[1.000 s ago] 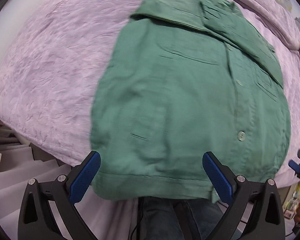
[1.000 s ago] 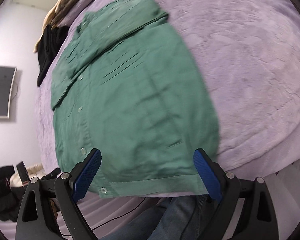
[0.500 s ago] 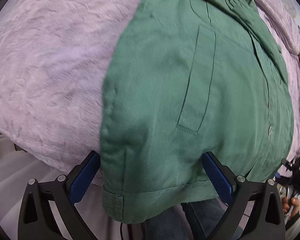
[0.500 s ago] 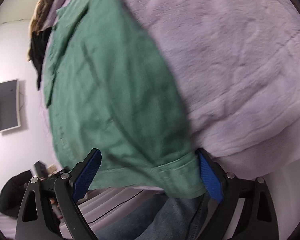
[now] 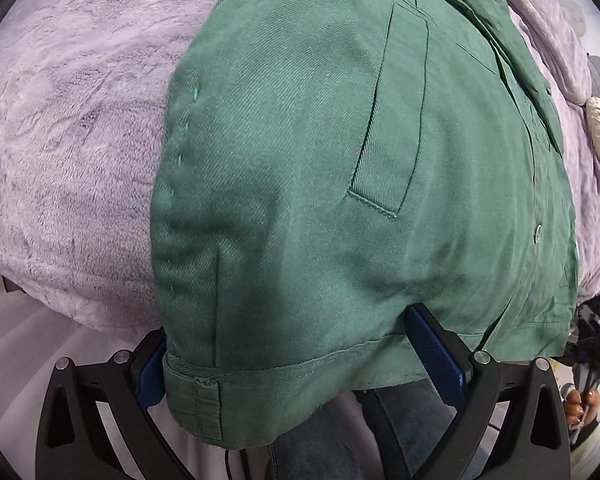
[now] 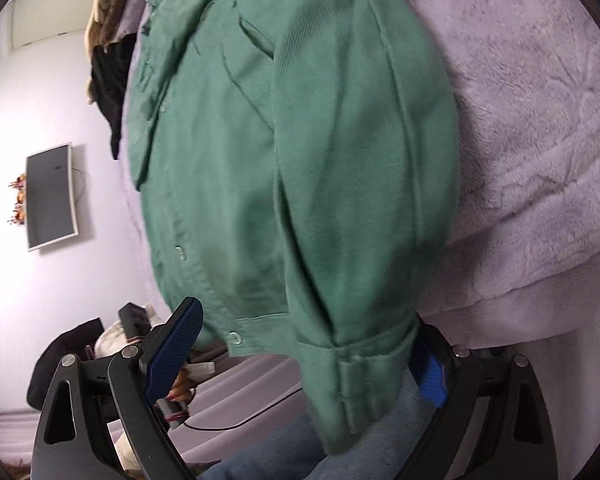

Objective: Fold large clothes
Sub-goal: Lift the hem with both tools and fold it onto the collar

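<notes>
Shirt [image 5: 340, 184], green and buttoned, lies on the bed [image 5: 68, 128] with its hem hanging over the near edge. The left gripper [image 5: 300, 360] straddles the hem's left corner, the right gripper [image 6: 300, 352] its right corner. On both, the jaws stand wide apart with cloth between them; neither is clenched on the fabric, though the hem drapes over one blue pad on each.

The step in hand looks like taking both hem corners to fold the shirt up toward its collar. Risks, as I judge them: jaws closing on only the top layer, so the back panel stays behind and the fold skews; the thick hem tab slipping out of a shallow bite; uneven lifting twisting the button placket; or the plush blanket [image 6: 520, 128] being pinched along with the cloth.
</notes>
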Tool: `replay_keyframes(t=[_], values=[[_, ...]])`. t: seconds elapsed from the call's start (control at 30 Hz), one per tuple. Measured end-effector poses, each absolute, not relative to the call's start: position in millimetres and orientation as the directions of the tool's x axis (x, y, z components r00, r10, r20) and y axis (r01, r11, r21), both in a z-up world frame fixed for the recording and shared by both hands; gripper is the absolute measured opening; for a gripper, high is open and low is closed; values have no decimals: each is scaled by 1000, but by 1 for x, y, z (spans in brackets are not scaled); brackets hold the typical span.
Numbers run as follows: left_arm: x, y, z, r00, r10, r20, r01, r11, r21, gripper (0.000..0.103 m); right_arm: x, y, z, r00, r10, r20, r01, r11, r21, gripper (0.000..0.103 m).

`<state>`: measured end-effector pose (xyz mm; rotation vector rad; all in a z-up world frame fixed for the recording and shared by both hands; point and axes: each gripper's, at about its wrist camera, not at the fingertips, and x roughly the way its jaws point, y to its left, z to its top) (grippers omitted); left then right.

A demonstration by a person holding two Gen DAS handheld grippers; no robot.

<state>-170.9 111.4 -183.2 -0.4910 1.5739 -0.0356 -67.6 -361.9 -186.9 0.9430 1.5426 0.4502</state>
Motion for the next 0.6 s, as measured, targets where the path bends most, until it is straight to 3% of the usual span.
replay_keyframes(t=[0.07,0.1,0.13,0.17,0.2,0.27,0.3,0.33,0.43,0.6], values=[[-169,114,-184,20,-333,-943,-280,903,-325,102,-68,-362,-191,41,763,-645,326,600,731,92],[-167,114,-183,21,-332,-943,-279,904,-325,102,-69,-361,-192,33,753,-657,336,610,717,79],[-168,114,-182,23,-329,-944,-278,905,-322,102,-68,-360,-193,19,740,-673,337,629,701,53],[-168,112,-181,24,-322,-946,-278,907,-316,102,-68,-359,-193,3,732,-682,333,642,690,36],[-167,108,-178,26,-310,-950,-276,911,-305,98,-70,-361,-194,-8,740,-672,333,636,696,13],[-170,100,-170,31,-275,-961,-258,927,-274,77,-69,-360,-186,11,781,-624,326,587,741,12],[-171,97,-166,35,-285,-958,-249,926,-285,58,-68,-360,-180,31,808,-588,318,550,772,11],[-173,96,-161,45,-323,-945,-244,914,-324,32,-67,-361,-173,54,836,-546,317,504,803,11],[-171,93,-141,66,-396,-916,-231,887,-400,19,-55,-359,-150,132,906,-401,312,346,885,11],[-153,98,-95,172,-533,-828,-242,792,-560,19,-11,-362,-116,224,948,-226,268,163,949,11]])
